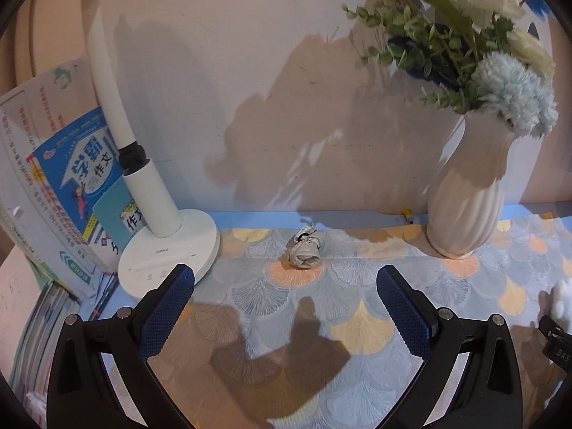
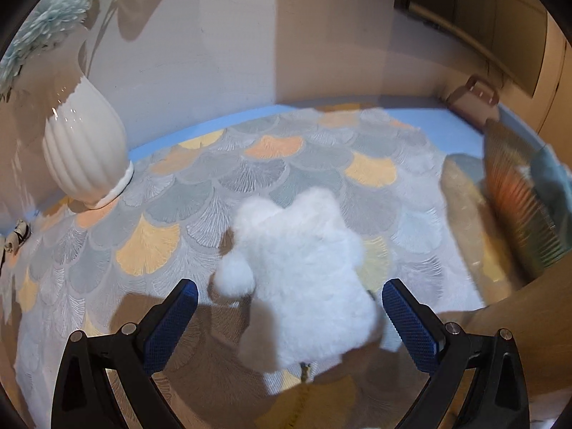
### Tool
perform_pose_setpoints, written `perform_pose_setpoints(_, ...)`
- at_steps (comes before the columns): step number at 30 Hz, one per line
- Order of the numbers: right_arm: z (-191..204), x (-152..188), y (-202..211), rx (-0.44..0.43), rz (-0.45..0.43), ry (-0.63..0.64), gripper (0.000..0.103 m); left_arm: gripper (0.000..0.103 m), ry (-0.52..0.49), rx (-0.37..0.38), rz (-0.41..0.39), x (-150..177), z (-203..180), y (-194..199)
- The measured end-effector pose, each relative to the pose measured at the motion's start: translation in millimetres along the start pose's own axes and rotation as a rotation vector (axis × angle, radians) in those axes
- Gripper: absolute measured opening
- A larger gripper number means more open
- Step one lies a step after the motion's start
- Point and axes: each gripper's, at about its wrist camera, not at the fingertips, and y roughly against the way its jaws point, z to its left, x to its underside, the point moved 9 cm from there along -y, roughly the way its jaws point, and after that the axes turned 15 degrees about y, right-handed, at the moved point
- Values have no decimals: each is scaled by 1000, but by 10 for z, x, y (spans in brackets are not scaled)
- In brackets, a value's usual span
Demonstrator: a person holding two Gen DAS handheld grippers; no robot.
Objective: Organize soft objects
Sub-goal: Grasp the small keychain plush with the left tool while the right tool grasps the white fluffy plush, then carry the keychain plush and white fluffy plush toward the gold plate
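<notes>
A fluffy white plush toy [image 2: 304, 279] lies on the patterned tablecloth [image 2: 200, 186], partly between the open fingers of my right gripper [image 2: 290, 295]; the pads do not touch it. Its edge shows at the far right of the left wrist view [image 1: 563, 296]. A small crumpled grey-white soft object [image 1: 304, 248] lies near the wall, ahead of my left gripper [image 1: 286, 282], which is open and empty above the tablecloth [image 1: 357, 307]. The same object shows at the far left edge of the right wrist view [image 2: 16, 237].
A white desk lamp [image 1: 168, 250] stands at left with books [image 1: 60, 186] leaning behind it. A white ribbed vase [image 1: 464, 196] with artificial flowers [image 1: 493, 53] stands at right; the vase [image 2: 85, 150] shows in the right view. A woven basket [image 2: 518, 193] sits at far right.
</notes>
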Motion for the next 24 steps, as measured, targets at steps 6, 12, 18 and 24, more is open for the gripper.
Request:
perform_pose_setpoints(6, 25, -14, -39, -84, -22, -24, 102, 102, 36, 152, 82, 49, 27, -307)
perform_pose_setpoints(12, 135, -41, 0, -85, -44, 20, 70, 98, 8, 150, 168, -4, -21, -736)
perform_pose_setpoints(18, 197, -46, 45, -148, -79, 28, 61, 26, 20, 103, 292, 140, -117, -1132)
perform_pose_setpoints(24, 460, -88, 418, -292, -236, 105, 58, 25, -2, 163, 210, 253, -177, -517)
